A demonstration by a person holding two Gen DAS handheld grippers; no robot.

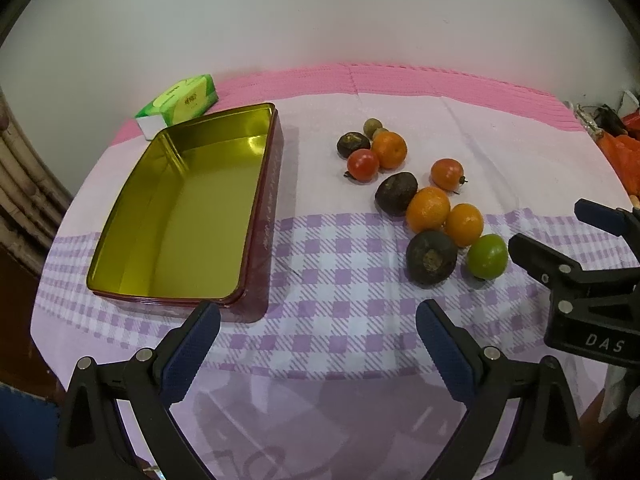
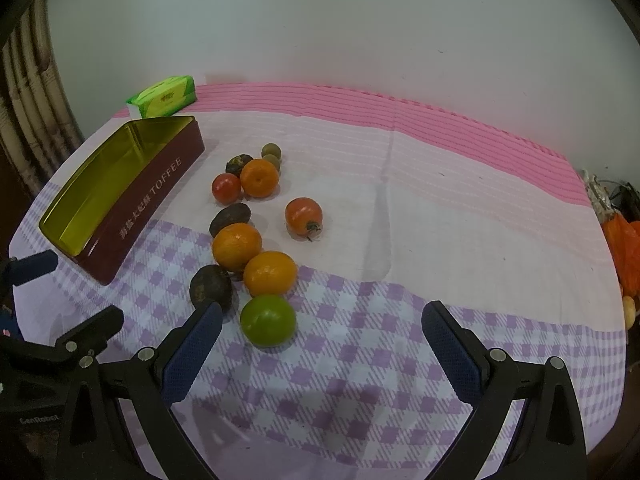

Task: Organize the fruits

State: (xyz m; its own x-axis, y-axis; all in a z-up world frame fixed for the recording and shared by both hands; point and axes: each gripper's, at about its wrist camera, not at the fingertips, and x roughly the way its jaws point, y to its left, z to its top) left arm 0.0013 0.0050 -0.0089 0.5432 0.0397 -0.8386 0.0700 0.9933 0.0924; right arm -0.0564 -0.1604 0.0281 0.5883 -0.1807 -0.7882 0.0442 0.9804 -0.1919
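both claws hover low over the checked tabletop (image 1: pixel 320 320), left claw (image 1: pixel 318 344) and right claw (image 2: pixel 322 346) each spread wide and holding nothing. the open gold-lined tin (image 1: pixel 180 208) sits left; right view alone shows its toffee lettering. fruits (image 2: pixel 256 232) cluster beside it, green fruit (image 2: pixel 267 320) nearest.

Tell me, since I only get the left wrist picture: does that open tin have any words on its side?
Observer: Yes. The right wrist view shows the maroon side of the tin lettered TOFFEE, after some Chinese characters.
Operator: Is there anything by the table's right edge that I miss?
Observer: A small yellowish round thing sits just below the orange objects there. Too little of it shows to name it.
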